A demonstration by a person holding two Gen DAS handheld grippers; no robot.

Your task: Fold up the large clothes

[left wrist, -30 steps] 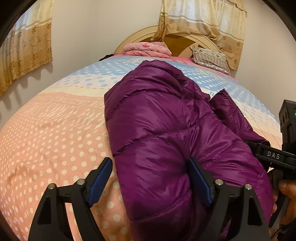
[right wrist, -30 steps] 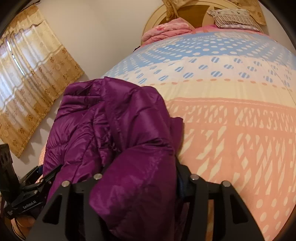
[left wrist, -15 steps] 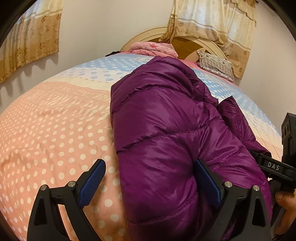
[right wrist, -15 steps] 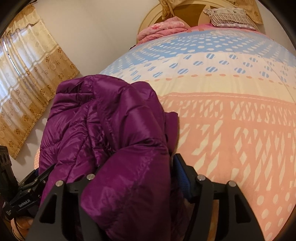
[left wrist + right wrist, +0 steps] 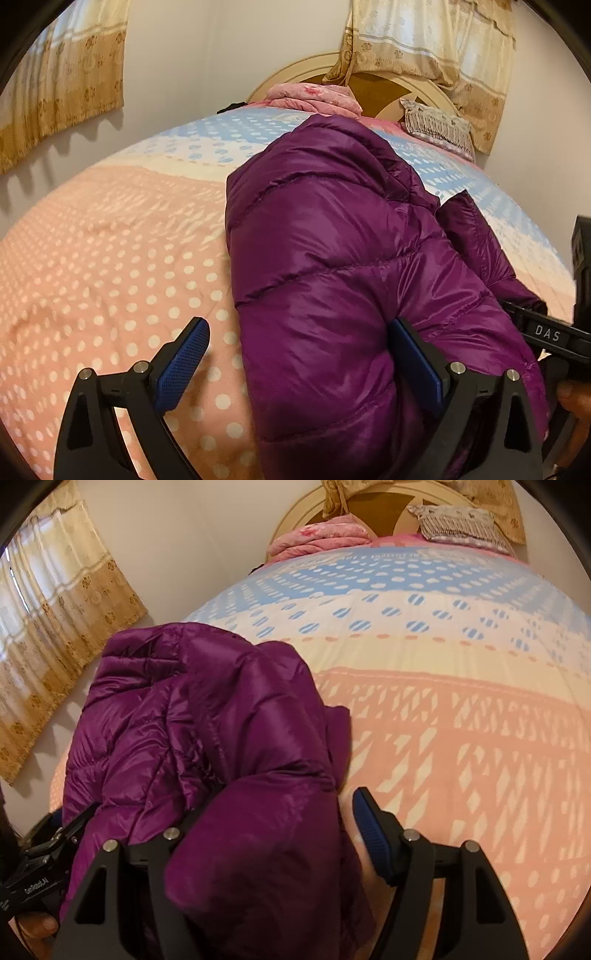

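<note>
Bedding fills both views: a wide quilt with pink, cream and blue dotted bands, and on it your glossy purple quilted down jacket, bunched straight ahead of both sets of fingers. Expect it to be light, puffy, slippery and springy, so pinch a stitched seam or hem rather than a swollen panel. Your left gripper stands wide apart with jacket bulging between its pads, unclamped. Your right gripper looks spread too, its left finger buried under fabric.
</note>
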